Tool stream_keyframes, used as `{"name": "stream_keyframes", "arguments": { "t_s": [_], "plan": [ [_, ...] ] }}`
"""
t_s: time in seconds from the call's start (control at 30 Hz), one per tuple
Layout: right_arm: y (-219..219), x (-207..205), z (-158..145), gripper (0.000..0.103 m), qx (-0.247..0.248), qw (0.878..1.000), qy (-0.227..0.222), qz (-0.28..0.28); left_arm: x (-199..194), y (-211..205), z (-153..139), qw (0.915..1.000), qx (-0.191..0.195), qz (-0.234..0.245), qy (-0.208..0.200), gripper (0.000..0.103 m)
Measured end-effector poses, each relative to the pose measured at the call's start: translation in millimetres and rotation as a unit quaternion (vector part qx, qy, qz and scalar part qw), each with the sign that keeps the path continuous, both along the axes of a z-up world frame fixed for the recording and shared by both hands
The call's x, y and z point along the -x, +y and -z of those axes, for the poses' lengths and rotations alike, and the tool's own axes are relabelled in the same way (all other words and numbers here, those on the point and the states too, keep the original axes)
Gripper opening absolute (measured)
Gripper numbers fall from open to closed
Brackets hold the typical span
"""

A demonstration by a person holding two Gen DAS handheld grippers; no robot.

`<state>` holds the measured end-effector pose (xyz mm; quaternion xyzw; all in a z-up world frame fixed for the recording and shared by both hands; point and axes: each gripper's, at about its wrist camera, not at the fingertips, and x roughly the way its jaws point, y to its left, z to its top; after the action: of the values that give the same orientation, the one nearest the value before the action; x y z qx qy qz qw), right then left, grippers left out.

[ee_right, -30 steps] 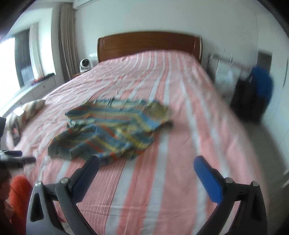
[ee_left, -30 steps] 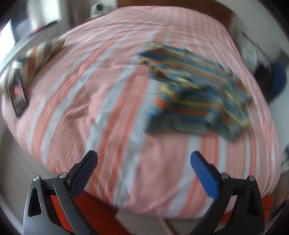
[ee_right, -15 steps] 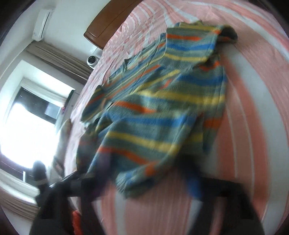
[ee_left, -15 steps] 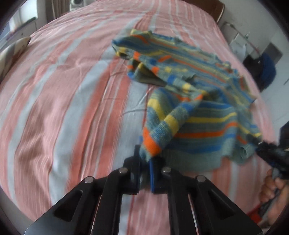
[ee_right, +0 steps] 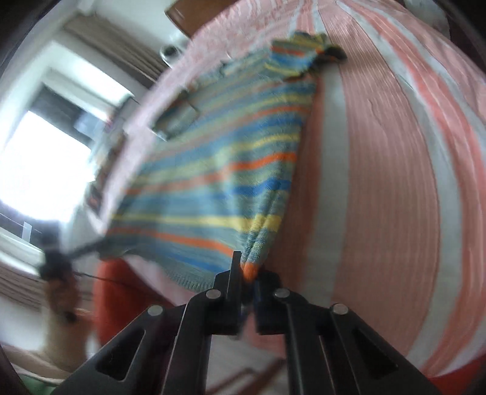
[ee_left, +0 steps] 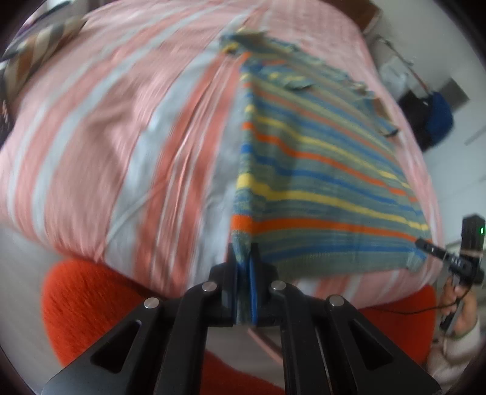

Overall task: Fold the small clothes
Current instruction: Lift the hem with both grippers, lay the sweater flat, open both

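Left gripper (ee_left: 243, 273): jaws closed narrow on one bottom corner of the striped knit garment (ee_left: 319, 182); fabric is visibly pinched between the blue pads. Right gripper (ee_right: 246, 273): jaws likewise closed narrow on the opposite bottom corner, with an orange hem stripe bunched at the tips.

Location of garment: spread on the pink-striped bedspread (ee_left: 106, 136), hem end drawn to the near edge of the bed, collar end far up the mattress. In the left wrist view the cloth runs from the tips toward 1 o'clock; in the right wrist view it runs from the tips toward 11 o'clock. The hem is stretched taut between the two grippers (both frames are motion-blurred, so fine creases cannot be assessed).

Governing relation: the garment's long axis points away from both grippers, toward the headboard (ee_right: 194, 15); the hem line lies crosswise between them. Neither hand is nearer; each holds its own corner.

Assessment: flattening appears in hand, no fold yet made. The next move likely carries the hem forward along that axis toward the collar; uneven travel would skew the fold.
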<state>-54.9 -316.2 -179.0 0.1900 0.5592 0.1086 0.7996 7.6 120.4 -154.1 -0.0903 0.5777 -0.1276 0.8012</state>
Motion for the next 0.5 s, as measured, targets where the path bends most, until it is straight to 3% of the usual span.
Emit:
{"name": "stream_keyframes", "arguments": {
  "t_s": [0.17,0.23,0.33,0.5],
  "plan": [
    [-8.9,1.9,3.8,0.004,0.006,0.999,0.001,0.034,-5.4,-7.2,6.9,0.9987,-0.048,-0.01,-0.014,0.004],
    [-11.7,3.7,7.0,0.004,0.03,0.999,0.0,0.035,-11.1,-12.3,16.2,0.9973,-0.072,-0.007,-0.013,0.004],
    [-19.3,10.2,27.4,0.003,0.026,0.999,0.006,0.043,-20.7,-9.7,40.5,0.9974,-0.069,-0.019,0.008,0.004],
    [-25.6,16.7,26.3,0.003,0.013,0.999,0.005,0.048,-12.0,-15.6,40.9,0.9967,-0.077,-0.023,-0.011,0.005]
  ]
}}
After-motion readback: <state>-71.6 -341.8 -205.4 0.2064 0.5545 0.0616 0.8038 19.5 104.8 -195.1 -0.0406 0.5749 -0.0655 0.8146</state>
